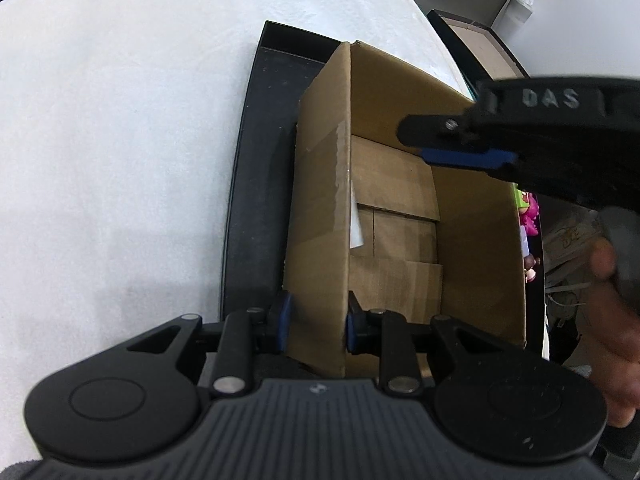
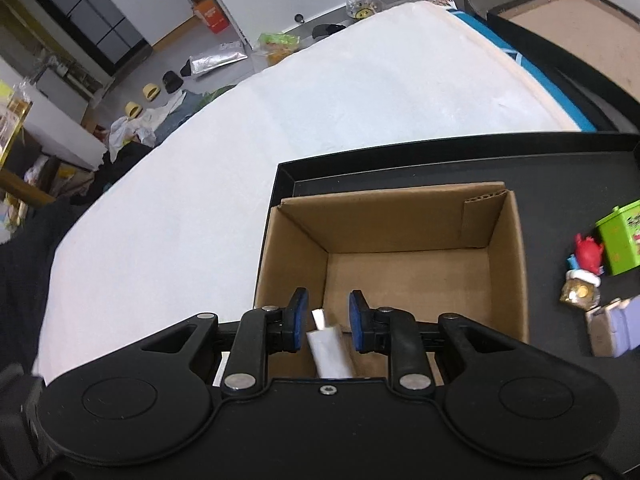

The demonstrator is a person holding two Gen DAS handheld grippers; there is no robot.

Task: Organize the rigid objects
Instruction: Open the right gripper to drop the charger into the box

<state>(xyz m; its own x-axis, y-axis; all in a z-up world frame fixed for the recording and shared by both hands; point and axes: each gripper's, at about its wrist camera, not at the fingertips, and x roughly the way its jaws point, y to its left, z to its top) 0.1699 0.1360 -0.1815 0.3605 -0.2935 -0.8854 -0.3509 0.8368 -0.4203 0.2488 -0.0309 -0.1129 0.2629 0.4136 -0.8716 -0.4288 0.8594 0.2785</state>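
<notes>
1. The left gripper (image 1: 316, 322) is clamped on the near wall of the cardboard box (image 1: 400, 200); one blue pad sits outside the wall and one inside, so it holds the box steady.
2. The box stands open inside a black tray (image 2: 400, 168), which lies on a white padded surface (image 2: 280, 120). I cannot tell if this is a bed or a covered counter.
3. The right gripper (image 2: 328, 322) hangs over the near edge of the box and points steeply down into it. Its pads stand a little apart, and a small white object (image 2: 328, 346) lies between them, with its long axis running along the fingers. I cannot tell if the pads still press on it.
4. In my judgement the white object is about to go into the box, directly below and ahead of the right gripper.
5. Other small toys (image 2: 588, 276), among them a green container (image 2: 620, 240), wait on the tray to the right of the box. The right gripper is nearer to them than the left one, so it should fetch them next.
</notes>
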